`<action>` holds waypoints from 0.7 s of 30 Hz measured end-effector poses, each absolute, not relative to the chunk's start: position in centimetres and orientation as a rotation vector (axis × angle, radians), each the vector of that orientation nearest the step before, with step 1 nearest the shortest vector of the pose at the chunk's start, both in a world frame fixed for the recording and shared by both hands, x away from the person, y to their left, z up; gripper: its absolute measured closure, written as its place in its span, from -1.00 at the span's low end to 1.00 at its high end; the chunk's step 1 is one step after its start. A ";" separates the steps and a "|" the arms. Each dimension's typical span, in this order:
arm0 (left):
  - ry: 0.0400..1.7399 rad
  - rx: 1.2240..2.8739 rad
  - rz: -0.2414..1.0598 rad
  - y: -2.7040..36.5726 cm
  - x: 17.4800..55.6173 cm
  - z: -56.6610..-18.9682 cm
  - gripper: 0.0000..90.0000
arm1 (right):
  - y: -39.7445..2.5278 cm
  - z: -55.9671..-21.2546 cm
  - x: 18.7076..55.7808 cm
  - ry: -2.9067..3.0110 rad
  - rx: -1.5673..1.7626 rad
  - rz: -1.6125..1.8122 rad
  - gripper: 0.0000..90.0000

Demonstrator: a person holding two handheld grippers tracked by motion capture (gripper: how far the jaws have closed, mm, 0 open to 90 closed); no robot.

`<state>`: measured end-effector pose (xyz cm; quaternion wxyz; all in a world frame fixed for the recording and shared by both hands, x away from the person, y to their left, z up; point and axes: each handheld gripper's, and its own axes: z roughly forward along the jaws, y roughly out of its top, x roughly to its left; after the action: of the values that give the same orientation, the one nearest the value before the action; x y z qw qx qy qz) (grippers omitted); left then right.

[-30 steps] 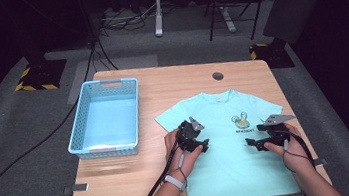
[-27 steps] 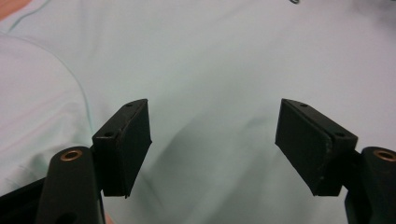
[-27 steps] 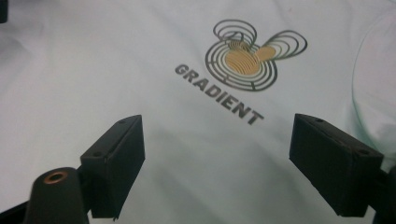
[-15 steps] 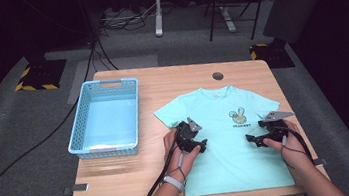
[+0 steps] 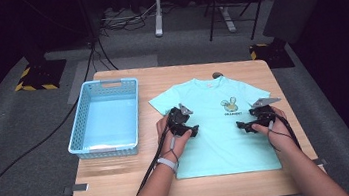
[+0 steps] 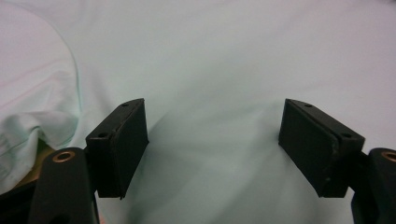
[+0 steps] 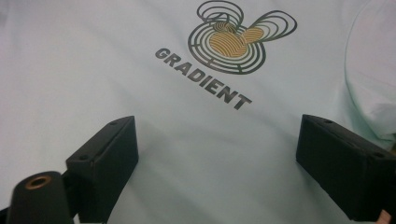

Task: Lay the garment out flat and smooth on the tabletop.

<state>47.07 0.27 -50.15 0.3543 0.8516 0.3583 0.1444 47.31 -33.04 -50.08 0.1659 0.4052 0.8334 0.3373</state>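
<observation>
Both grippers, left (image 5: 194, 128) and right (image 5: 241, 125), hover spread wide over the flat T-shirt (image 5: 217, 133), pinching nothing. They face each other across its middle, likely lining up a fold.

Setting: a lab or recording studio, as we read it. We note 1 wooden table (image 5: 122, 185) standing alone on grey carpet (image 5: 12, 148), dark surroundings, cables (image 5: 105, 46) trailing over the floor, yellow-black hazard tape (image 5: 35, 86) at stand feet on 2 sides, and a white desk frame (image 5: 161, 9) and a chair (image 5: 231, 5) behind.
</observation>
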 end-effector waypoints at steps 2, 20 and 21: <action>0.931 2.198 0.356 0.3 46.6 -49.8 -0.44 | -33.0 -49.8 47.1 2.385 1.151 0.934 -0.70; 0.896 2.245 0.372 1.4 41.3 -49.4 -0.48 | -34.9 -49.5 43.1 2.422 1.122 0.928 -0.72; 0.896 2.245 0.372 1.4 41.3 -49.4 -0.48 | -34.9 -49.5 43.1 2.422 1.122 0.928 -0.72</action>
<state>41.27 1.37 -49.40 0.3409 0.8631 0.3442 0.1431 43.13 -34.91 -49.54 0.1573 0.3921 0.8464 0.3242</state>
